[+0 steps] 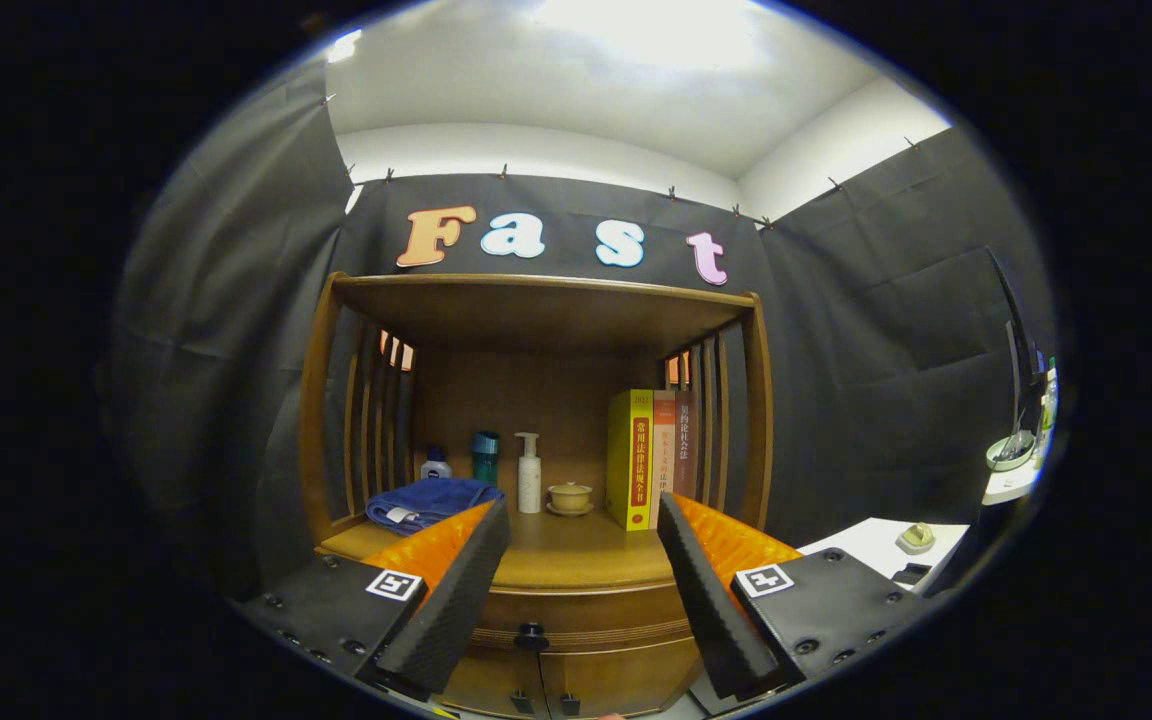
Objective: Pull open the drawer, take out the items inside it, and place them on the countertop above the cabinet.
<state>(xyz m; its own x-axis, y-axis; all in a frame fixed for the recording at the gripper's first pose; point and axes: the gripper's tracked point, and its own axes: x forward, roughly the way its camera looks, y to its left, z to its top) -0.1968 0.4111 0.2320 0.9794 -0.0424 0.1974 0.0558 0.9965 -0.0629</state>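
Blue towel (428,502), yellow book (630,458), brown cabinet (576,585).

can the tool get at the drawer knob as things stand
Probably yes: the tool is open, and the knob sits between its fingers on the shut drawer, with nothing in front of it.

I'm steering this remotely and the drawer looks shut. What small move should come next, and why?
Probably ease the gripper forward and slightly down toward the dark knob on the drawer front. The fingers stand wide open with nothing between them, the drawer is closed below the countertop, and the knob sits low between the fingers, not yet within their grasp.
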